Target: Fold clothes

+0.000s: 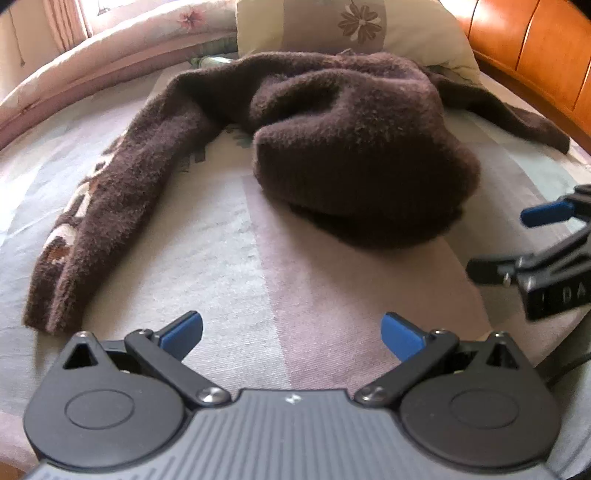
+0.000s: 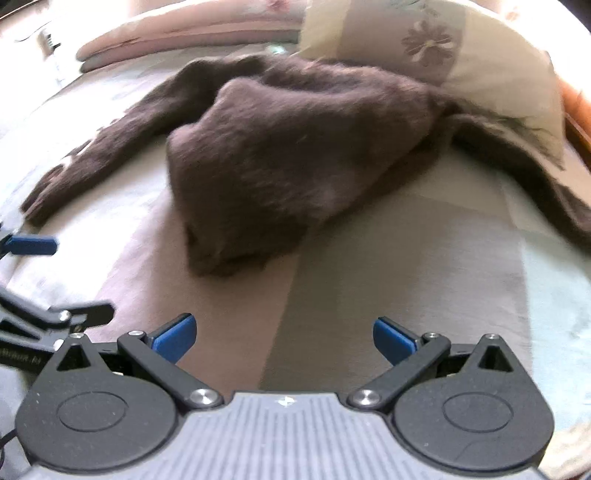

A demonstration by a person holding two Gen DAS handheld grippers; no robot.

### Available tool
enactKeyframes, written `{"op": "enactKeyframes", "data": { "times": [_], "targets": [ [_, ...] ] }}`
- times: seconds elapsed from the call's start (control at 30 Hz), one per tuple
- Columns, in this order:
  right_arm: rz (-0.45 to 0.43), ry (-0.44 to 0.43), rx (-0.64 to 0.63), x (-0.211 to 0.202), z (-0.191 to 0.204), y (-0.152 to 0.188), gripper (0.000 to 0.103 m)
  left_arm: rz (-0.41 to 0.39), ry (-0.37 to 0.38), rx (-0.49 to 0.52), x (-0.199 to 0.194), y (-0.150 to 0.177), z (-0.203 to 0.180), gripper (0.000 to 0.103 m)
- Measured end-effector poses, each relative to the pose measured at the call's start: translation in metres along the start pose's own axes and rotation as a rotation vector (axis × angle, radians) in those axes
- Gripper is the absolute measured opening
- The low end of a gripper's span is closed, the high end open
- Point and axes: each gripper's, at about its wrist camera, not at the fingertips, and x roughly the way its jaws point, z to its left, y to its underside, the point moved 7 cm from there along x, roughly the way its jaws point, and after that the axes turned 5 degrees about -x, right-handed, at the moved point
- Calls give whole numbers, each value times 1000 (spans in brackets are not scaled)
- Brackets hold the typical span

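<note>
My left tool (image 1: 291,334) is spread wide, blue pads (image 1: 183,332) apart, nothing between them, hovering over the bed (image 1: 229,258). My right tool (image 2: 284,338) is spread wide too, empty, over the striped sheet. In the left view the right tool (image 1: 517,240) shows at the right edge, fingers apart; in the right view the left tool (image 2: 55,273) shows at the left edge, also apart. The sweater (image 1: 354,140), dark brown and fuzzy, lies bunched in a heap in the middle of the bed, ahead of both tools and touching neither. One sleeve (image 1: 110,214) runs out to the left and toward me, with a tan and white pattern along its outer edge, cuff flat on the sheet. The other sleeve (image 1: 517,118) trails off right. Same heap in the right view, sweater (image 2: 295,155) blurred. Pillow (image 1: 351,26) with a flower print sits behind the sweater, touching its far edge. Folded quilt (image 1: 110,48) far left. Wooden headboard (image 1: 535,48) at right.
</note>
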Motion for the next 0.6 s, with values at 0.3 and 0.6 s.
{"op": "enactKeyframes", "data": {
  "times": [0.3, 0.6],
  "targets": [
    [-90, 36, -1, -18, -4, -27, 103, -5, 0, -30, -2, -5, 2, 102],
    [-232, 36, -337, -10, 48, -78, 103, 20, -29, -73, 1, 8, 29, 102]
  ]
}}
